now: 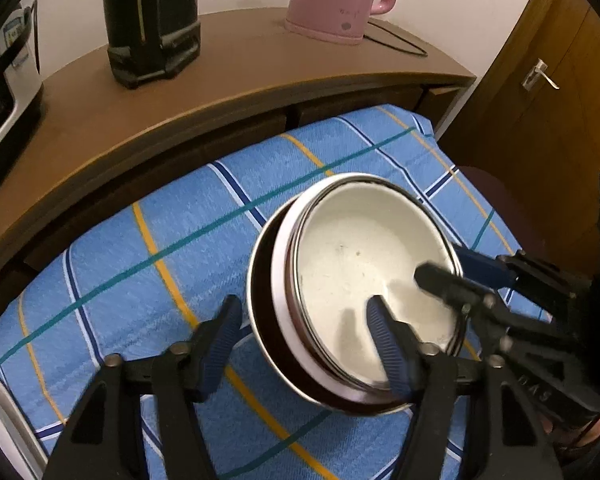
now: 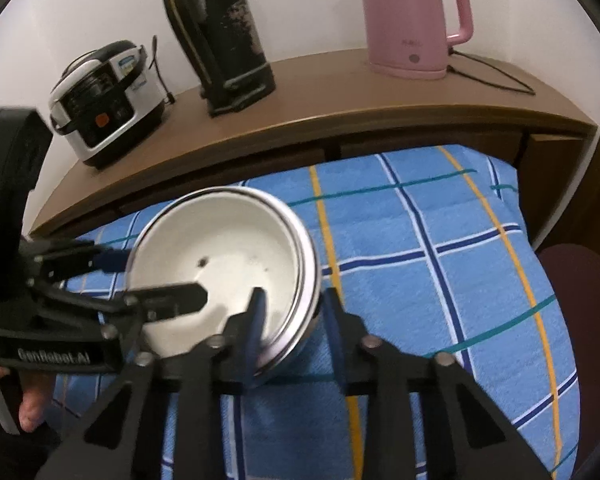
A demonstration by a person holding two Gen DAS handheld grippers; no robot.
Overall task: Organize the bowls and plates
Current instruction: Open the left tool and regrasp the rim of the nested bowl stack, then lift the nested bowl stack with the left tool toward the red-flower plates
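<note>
The stack of white-lined metal bowls (image 1: pixel 364 292) sits tilted on the blue checked cloth (image 1: pixel 148 264), below the brown wooden shelf (image 1: pixel 236 68). The left gripper (image 1: pixel 304 340) straddles the stack's near rim, jaws apart, no pad pressing. The right gripper (image 2: pixel 296 320) straddles the opposite rim; blur conceals pad contact. How many bowls are nested cannot be told. A white tray corner (image 1: pixel 4 412) is cut off.
</note>
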